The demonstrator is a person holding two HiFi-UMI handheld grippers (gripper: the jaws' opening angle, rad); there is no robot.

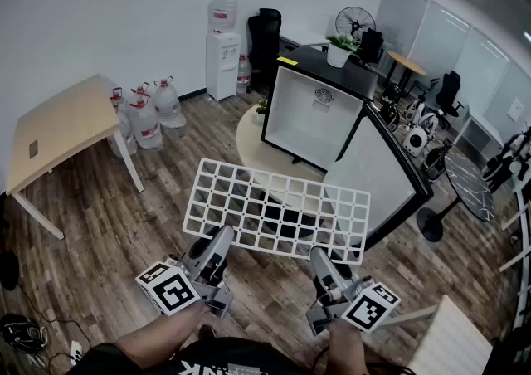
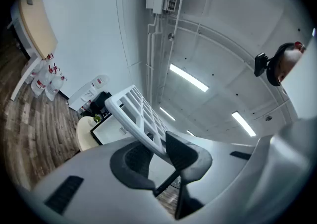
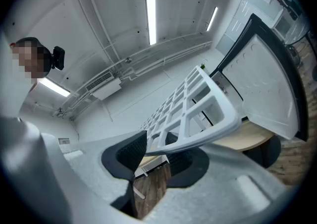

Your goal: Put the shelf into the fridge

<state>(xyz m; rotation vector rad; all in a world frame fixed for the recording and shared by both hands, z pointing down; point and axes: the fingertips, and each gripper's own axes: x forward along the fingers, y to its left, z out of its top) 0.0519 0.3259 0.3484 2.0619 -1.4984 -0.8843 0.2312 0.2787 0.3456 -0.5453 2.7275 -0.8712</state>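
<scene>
Right now the shelf (image 1: 278,211), a white open grid, is held in the air by its near long edge, one gripper towards each end. The left gripper (image 1: 222,239) has its jaws clamped on the near left part of that edge. In the left gripper view (image 2: 158,151) the white rim of the shelf (image 2: 136,111) runs straight between the two dark pads, which press on it from both sides. The right gripper (image 1: 320,259) grips the near right part in the same way. In the right gripper view (image 3: 157,144) the rounded corner rim of the shelf (image 3: 198,104) sits between the pads, and the rest of the grid reaches away beyond them. From the head view the shelf lies roughly flat (its left end sits a little farther off than its right), and the wood floor (image 1: 99,232) shows through its cells. It hangs on the near side of the fridge (image 1: 319,112) and is wholly outside it. The fridge stands on a round desk (image 1: 247,145) with its white inside showing, and its fridge door (image 1: 377,174) is swung out to the right, beside the shelf's far right corner.
</scene>
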